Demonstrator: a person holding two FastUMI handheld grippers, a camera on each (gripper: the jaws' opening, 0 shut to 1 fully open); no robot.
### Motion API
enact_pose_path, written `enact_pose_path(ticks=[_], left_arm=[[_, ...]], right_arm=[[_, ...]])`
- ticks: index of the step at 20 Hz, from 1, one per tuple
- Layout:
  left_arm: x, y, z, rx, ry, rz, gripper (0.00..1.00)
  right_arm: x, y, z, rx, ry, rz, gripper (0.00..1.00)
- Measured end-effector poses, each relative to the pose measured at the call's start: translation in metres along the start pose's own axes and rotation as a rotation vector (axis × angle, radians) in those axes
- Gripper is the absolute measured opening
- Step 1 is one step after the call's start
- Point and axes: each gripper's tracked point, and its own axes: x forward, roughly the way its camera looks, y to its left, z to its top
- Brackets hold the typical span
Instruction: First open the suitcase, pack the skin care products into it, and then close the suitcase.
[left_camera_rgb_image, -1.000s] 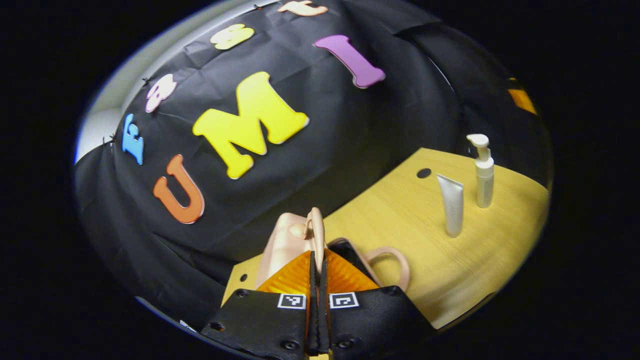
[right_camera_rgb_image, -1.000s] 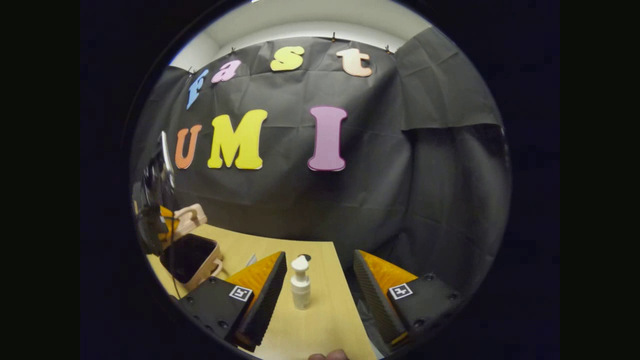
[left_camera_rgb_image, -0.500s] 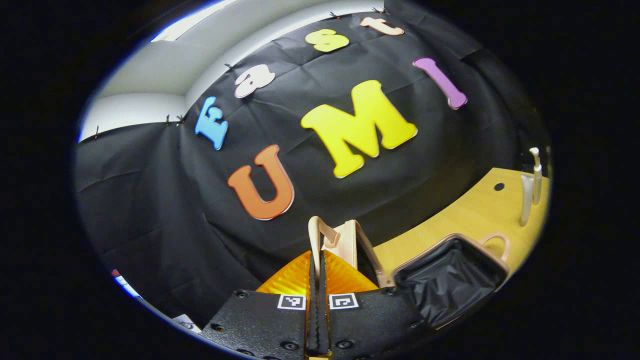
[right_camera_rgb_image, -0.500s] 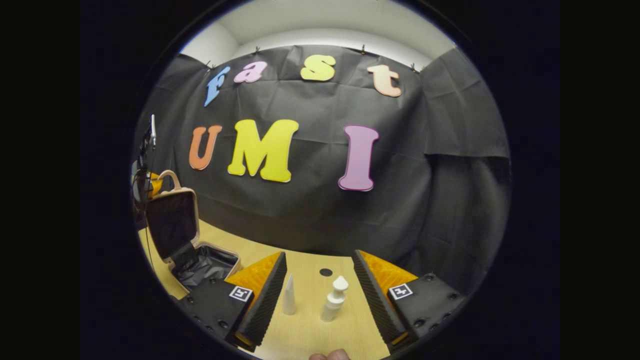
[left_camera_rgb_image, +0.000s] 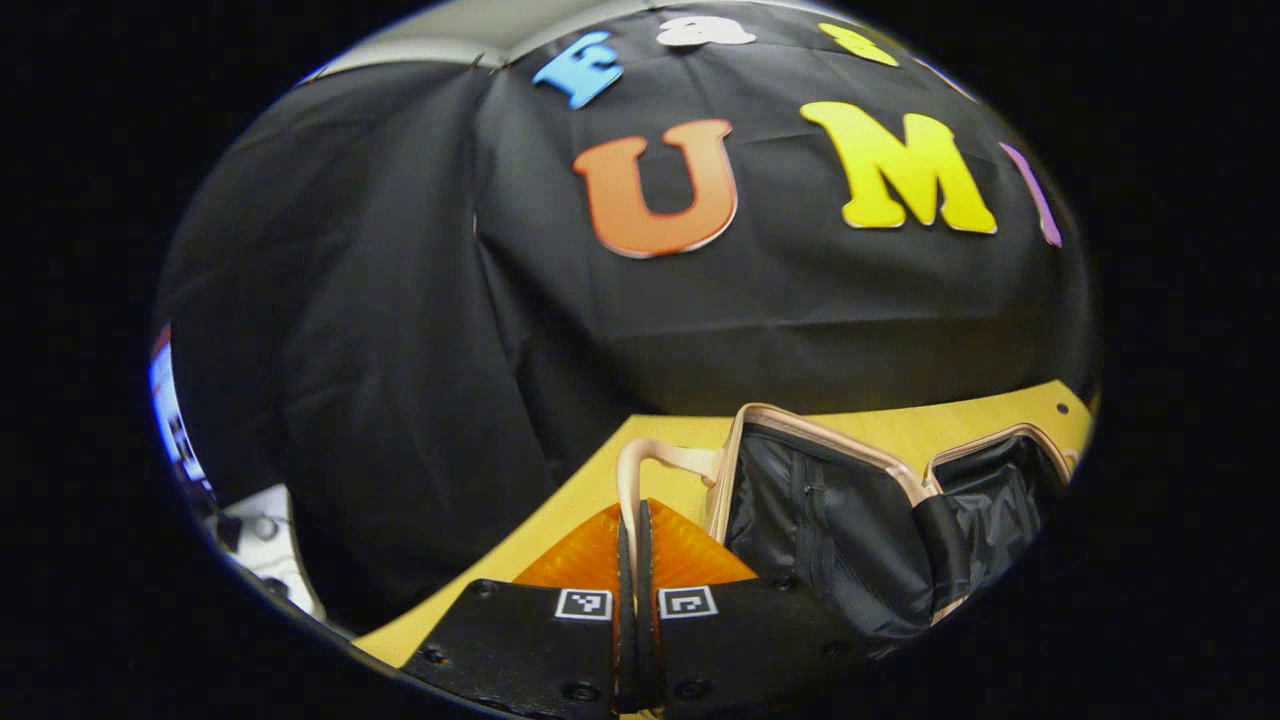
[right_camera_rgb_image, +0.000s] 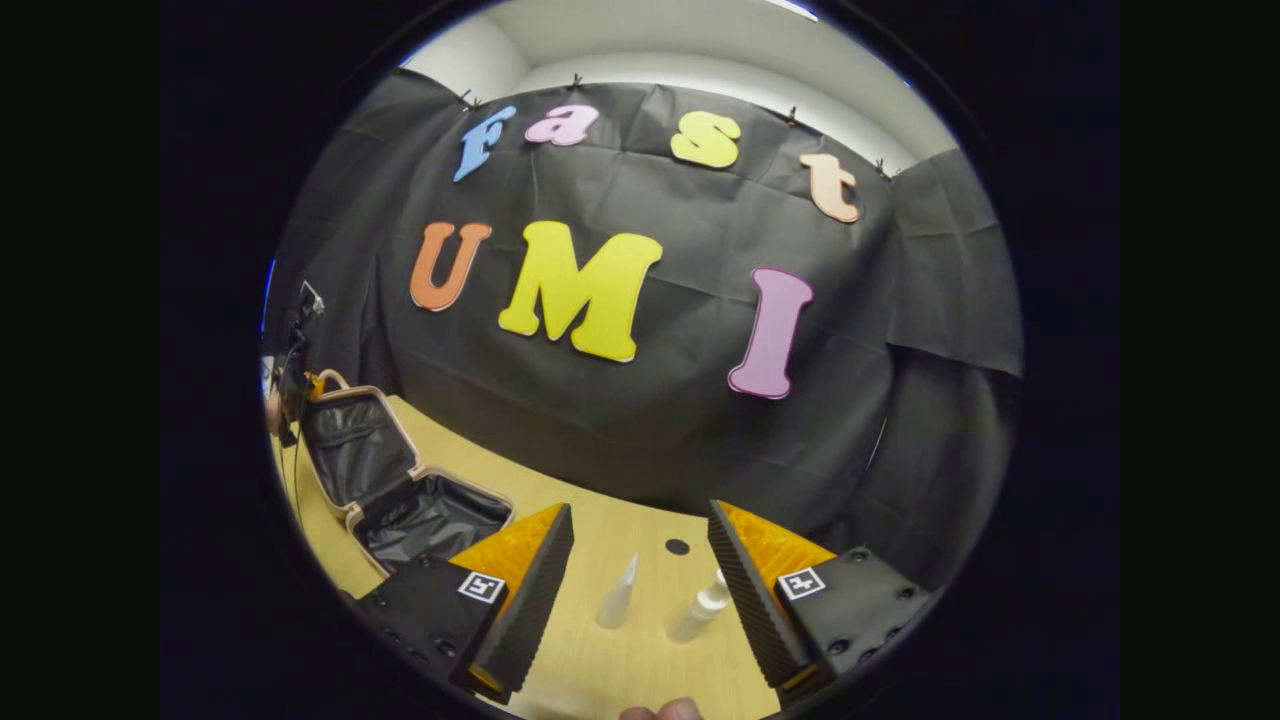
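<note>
The left tongs are pinching the handle of the suitcase, which is lying open on the wooden counter, its lid laid back and the dark lining showing. The right tongs are standing spread above the counter, with a white tube and a white pump bottle standing between their fingers, well apart from the suitcase

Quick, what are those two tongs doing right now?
Left tongs: shut on the suitcase lid's handle.
Right tongs: open, holding nothing.
</note>
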Motion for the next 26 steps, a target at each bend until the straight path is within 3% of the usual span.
enact_pose_path(ticks=[4, 7, 8, 10, 11, 12, 14, 18, 21, 26], left_arm=[[0.022, -0.007, -0.043, -0.187, 0.168, -0.066, 0.04], [0.025, -0.009, -0.054, -0.235, 0.186, -0.070, 0.07], [0.026, -0.003, -0.059, -0.210, 0.195, -0.035, 0.03], [0.021, 0.007, -0.057, -0.169, 0.190, 0.002, 0.33], [0.019, 0.006, -0.052, -0.161, 0.180, 0.003, 0.40], [0.013, 0.003, -0.043, -0.161, 0.157, 0.002, 0.56], [-0.001, -0.008, -0.023, -0.180, 0.115, -0.002, 0.76], [-0.052, -0.062, 0.027, -0.129, 0.035, -0.012, 0.96], [-0.103, -0.125, 0.065, -0.072, -0.050, -0.064, 0.97], [-0.177, -0.278, 0.087, -0.040, -0.110, -0.247, 0.97]], right_arm=[[0.005, 0.005, -0.009, 0.009, 0.049, -0.016, 0.82], [0.010, 0.007, -0.006, 0.005, 0.051, -0.020, 0.81], [0.010, 0.008, -0.007, 0.008, 0.052, -0.019, 0.82], [0.013, 0.010, -0.010, 0.025, 0.058, -0.011, 0.81], [0.014, 0.010, -0.011, 0.035, 0.061, -0.008, 0.82], [0.014, 0.011, -0.012, 0.047, 0.062, -0.005, 0.82], [0.015, 0.009, -0.015, 0.068, 0.061, -0.001, 0.82], [0.010, -0.007, -0.017, 0.121, 0.037, 0.005, 0.82], [0.010, -0.032, -0.029, 0.156, 0.039, -0.007, 0.82], [0.005, -0.087, -0.055, 0.183, 0.058, -0.049, 0.82]])
